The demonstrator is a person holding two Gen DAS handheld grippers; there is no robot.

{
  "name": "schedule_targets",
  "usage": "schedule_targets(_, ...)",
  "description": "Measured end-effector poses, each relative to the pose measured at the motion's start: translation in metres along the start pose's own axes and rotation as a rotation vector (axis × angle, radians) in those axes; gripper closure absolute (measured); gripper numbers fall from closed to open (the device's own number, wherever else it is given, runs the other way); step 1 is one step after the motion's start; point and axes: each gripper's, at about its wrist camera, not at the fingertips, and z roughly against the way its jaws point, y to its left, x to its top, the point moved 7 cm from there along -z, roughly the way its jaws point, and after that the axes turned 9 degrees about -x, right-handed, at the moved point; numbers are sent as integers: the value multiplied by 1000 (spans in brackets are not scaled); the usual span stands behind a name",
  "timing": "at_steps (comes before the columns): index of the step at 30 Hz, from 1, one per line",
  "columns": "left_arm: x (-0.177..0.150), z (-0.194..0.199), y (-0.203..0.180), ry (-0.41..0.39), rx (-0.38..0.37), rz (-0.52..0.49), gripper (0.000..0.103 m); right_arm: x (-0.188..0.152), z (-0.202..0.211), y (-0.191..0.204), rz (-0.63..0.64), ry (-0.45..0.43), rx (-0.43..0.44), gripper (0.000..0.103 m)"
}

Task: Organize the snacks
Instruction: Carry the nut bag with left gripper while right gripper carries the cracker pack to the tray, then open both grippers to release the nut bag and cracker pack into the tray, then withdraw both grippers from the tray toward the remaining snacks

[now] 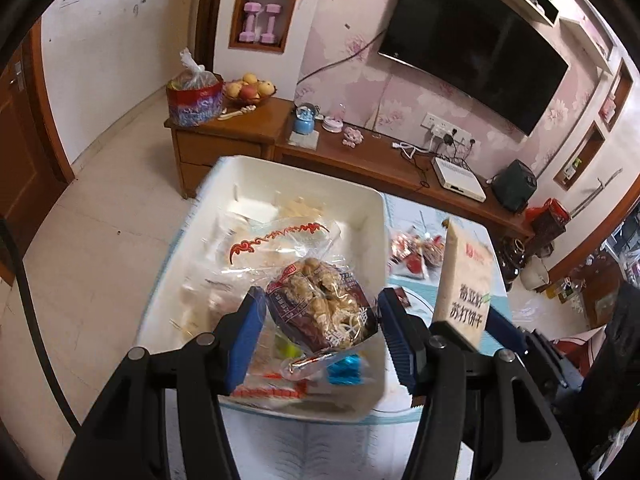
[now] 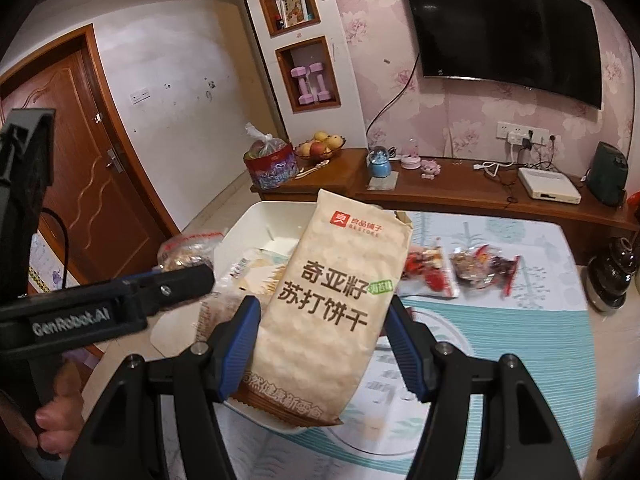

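A white bin [image 1: 224,188] on the table holds several snack packets. My left gripper [image 1: 320,340] sits over its near end, shut on a dark bag of brown puffed snacks [image 1: 324,300], both blue pads touching the bag. My right gripper [image 2: 320,344] is shut on a tall beige cracker packet [image 2: 332,300] and holds it upright above the bin's [image 2: 256,216] right side. The cracker packet also shows at the right of the left wrist view [image 1: 464,280]. The left gripper's body [image 2: 100,308] shows at the left of the right wrist view.
Loose red and brown snack packets [image 2: 460,268] lie on the teal patterned tablecloth [image 2: 520,340] right of the bin. A dark vase [image 2: 612,276] stands at the table's right edge. Behind is a wooden TV cabinet [image 2: 460,196] with a fruit bowl and a red tin.
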Motion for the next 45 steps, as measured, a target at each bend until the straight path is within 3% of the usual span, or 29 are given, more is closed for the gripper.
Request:
schedule_targets(11,12,2,53,10,8,-17,45,8,-32,44,42,15,6,39)
schedule_targets(18,18,-8,60,43,4,-29,28,10,-49,47,31,30,1,38)
schedule_targets(23,21,-13,55,47,11,-56,27,2,-51,37,18,55,-7,38)
schedule_targets(29,23,-23,34,50,-3,-88,27,-5,-39,18,26,54,-15,38)
schedule_targets(36,13,-49,-18,105,-78,-143,27,-9,-32,-22,14,32,-37,38)
schedule_targets(45,8,-78,-77,148,-63,-177,27,-15,-37,-84,-22,65,-51,38)
